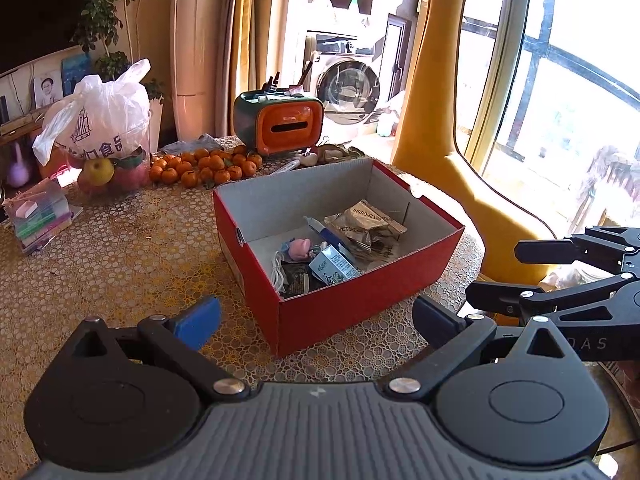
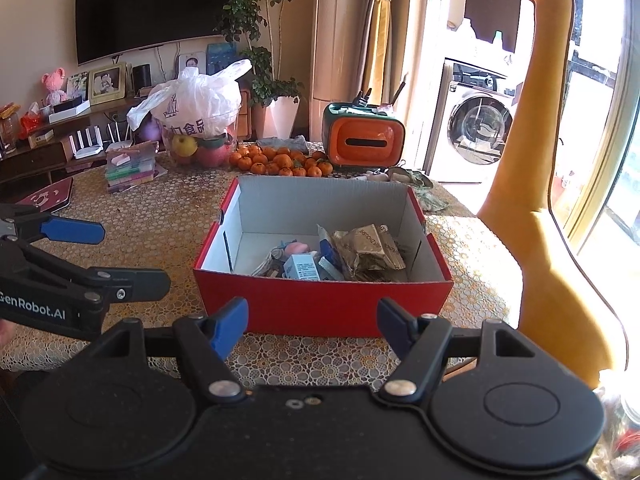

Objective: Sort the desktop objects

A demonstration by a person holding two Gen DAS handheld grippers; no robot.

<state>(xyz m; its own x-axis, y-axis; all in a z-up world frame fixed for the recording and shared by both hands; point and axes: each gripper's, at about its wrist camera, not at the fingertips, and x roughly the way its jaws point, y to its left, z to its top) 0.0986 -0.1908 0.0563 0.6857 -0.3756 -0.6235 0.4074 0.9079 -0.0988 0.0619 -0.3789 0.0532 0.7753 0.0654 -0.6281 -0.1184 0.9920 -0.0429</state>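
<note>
On the patterned surface (image 2: 140, 232) before us sits the red box (image 2: 320, 304), its near wall just beyond both claws. Our left claw (image 1: 316, 320) and right claw (image 2: 312, 324) are spread wide and hold nothing. We judge the main risk is shoving the light box as we reach over it. Inside lie crinkled foil packets (image 2: 372, 250), a small blue-and-white carton (image 2: 302, 267), a pen (image 1: 328, 234) and a pink toy (image 2: 296, 247), so packed that a grab could snag a neighbour
</note>
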